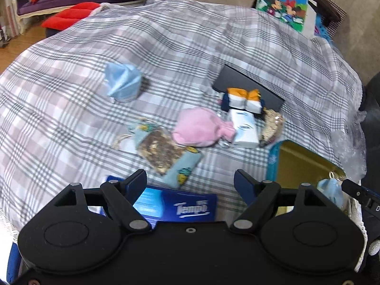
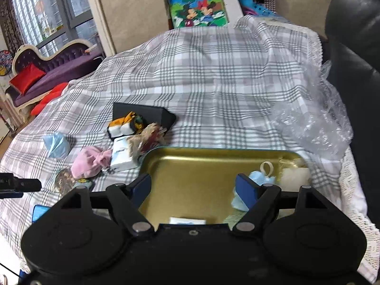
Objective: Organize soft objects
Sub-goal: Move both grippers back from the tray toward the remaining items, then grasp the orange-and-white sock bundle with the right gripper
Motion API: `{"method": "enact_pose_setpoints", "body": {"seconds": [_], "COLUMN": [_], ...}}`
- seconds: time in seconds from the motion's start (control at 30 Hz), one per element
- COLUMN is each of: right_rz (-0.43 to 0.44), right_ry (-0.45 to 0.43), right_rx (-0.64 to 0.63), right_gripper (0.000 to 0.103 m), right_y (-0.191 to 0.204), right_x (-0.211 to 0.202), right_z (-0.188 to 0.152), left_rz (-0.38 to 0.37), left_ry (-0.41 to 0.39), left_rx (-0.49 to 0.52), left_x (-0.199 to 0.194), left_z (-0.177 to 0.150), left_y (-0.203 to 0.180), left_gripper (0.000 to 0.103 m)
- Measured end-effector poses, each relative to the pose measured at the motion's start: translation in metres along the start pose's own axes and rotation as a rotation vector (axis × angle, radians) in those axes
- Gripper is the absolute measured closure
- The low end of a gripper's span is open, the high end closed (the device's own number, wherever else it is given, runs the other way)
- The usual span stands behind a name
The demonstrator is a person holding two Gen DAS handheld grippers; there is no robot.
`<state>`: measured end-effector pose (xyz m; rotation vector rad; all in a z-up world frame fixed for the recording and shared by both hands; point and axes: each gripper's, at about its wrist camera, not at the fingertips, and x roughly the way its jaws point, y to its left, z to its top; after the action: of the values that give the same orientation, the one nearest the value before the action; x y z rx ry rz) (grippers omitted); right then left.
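On the left of the checked cloth covering the table [image 1: 71,76], a crumpled blue mask [image 1: 122,82] sits well apart from the rest. Nearer the middle lie a patterned sachet [image 1: 158,149] over a light blue sock [image 1: 181,173], a pink pouch [image 1: 197,128], a white tissue pack [image 1: 244,128] and a rolled orange-and-white sock pair [image 1: 242,98]. The left tool [image 1: 190,180] stands open and empty above a blue Tempo tissue pack [image 1: 180,206]; it could easily snag the sock along with the sachet. On the right, the gold tray [image 2: 190,166] already holds a blue puff [image 2: 258,180] and a cream pad [image 2: 295,175]. The right tool [image 2: 193,186] hovers over the tray, jaws apart, holding nothing. Its right finger is close to the puff and could knock it out.
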<state>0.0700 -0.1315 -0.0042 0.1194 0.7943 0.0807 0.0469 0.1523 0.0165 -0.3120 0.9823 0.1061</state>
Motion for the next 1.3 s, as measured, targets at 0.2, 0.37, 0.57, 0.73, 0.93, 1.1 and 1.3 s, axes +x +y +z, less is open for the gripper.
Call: {"method": "enact_pose_setpoints", "body": {"seconds": [0.2, 0.37, 0.57, 0.73, 0.93, 1.1, 1.3], "right_rz": [0.020, 0.025, 0.042, 0.039, 0.010, -0.027, -0.105], "right_ry": [0.036, 0.047, 0.010, -0.072, -0.091, -0.048, 0.029], "right_rx": [-0.012, -0.040, -0.070, -0.095, -0.199, -0.220, -0.240], "right_gripper": [0.025, 0.025, 0.007, 0.000, 0.001, 0.001, 0.001], "right_y": [0.025, 0.052, 0.089, 0.123, 0.170, 0.188, 0.197], "right_x": [0.024, 0.047, 0.068, 0.087, 0.126, 0.170, 0.217], "right_z": [0.006, 0.016, 0.028, 0.043, 0.068, 0.080, 0.078], "left_rz": [0.013, 0.022, 0.052, 0.059, 0.063, 0.062, 0.071], "left_ry": [-0.011, -0.010, -0.011, 0.026, 0.040, 0.037, 0.034], "left_rx": [-0.007, 0.001, 0.000, -0.096, -0.124, -0.124, -0.116], "left_x": [-0.004, -0.007, -0.007, 0.004, 0.013, 0.017, 0.020], "left_z": [0.000, -0.004, -0.010, -0.012, -0.010, -0.006, -0.006], "left_y": [0.026, 0.047, 0.072, 0.092, 0.089, 0.084, 0.081], "left_gripper": [0.026, 0.026, 0.021, 0.021, 0.021, 0.021, 0.021]}}
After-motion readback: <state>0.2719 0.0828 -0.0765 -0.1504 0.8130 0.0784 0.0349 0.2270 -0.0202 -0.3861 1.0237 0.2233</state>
